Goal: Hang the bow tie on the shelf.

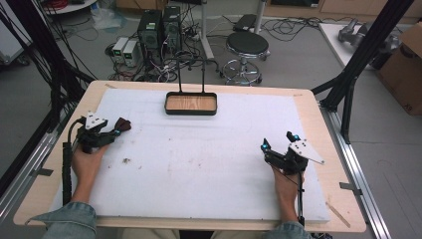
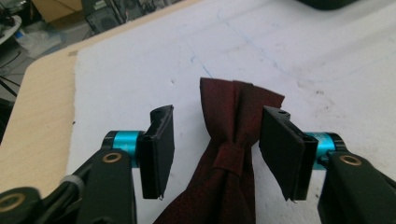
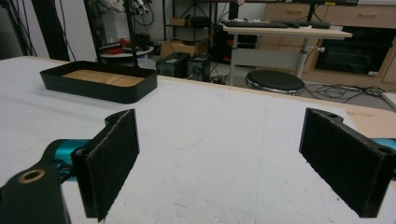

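The dark red bow tie [image 2: 229, 154] lies on the white mat [image 1: 199, 154] near the left edge of the desk [image 1: 318, 124], and we see it between the 2 jaws of the left gripper [image 2: 215, 154]. Those jaws stand apart: the right one sits just beside the tie's knot, perhaps brushing the cloth, while the left one is clear of it, with bare mat in the gap. In the high view the tie [image 1: 123, 124] pokes out ahead of the left gripper [image 1: 110, 133], which a hand holds low over the mat.

We see 1 container, a black tray [image 1: 191, 110] with a wooden floor, at the far middle of the mat, well apart from the tie. Its floor shows only bare wood.

The right gripper [image 1: 278, 141] rests near the mat's right side, its jaws wide apart around bare mat. From the right gripper view, the tray [image 3: 100, 88] sits far off to the left.
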Motion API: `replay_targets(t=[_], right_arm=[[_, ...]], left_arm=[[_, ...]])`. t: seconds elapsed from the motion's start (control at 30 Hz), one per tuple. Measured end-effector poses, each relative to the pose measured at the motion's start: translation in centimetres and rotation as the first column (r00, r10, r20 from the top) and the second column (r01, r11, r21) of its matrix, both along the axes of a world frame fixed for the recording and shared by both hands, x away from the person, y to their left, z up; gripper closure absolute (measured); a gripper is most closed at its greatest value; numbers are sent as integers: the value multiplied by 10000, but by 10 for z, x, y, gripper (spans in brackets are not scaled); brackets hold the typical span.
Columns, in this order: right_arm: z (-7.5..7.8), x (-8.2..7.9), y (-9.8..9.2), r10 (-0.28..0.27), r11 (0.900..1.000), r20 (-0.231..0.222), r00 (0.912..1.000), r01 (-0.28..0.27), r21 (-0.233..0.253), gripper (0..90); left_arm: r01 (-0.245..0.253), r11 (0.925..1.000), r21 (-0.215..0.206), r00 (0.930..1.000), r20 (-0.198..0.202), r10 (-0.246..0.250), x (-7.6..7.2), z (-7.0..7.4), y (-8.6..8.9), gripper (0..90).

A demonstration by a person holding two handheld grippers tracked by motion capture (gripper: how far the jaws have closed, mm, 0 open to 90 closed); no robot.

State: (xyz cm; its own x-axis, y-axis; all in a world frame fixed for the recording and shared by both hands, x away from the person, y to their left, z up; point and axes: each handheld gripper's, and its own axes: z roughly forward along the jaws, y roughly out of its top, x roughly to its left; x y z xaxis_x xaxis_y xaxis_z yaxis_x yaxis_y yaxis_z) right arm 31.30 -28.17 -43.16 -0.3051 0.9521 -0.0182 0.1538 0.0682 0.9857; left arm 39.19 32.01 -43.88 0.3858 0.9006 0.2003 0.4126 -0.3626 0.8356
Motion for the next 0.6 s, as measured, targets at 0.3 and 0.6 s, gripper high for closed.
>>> replay_targets(t=[0.3, 0.6], right_arm=[[0, 0, 0, 21, 10000, -34, 10000, -21, 20, 112], [0, 0, 0, 19, 10000, -35, 10000, -19, 17, 112]], left_arm=[[-9, 9994, 340, 9967, -807, 37, 3, -1, 0, 577], [299, 9980, 557, 9937, -1095, -236, 4, -2, -3, 733]])
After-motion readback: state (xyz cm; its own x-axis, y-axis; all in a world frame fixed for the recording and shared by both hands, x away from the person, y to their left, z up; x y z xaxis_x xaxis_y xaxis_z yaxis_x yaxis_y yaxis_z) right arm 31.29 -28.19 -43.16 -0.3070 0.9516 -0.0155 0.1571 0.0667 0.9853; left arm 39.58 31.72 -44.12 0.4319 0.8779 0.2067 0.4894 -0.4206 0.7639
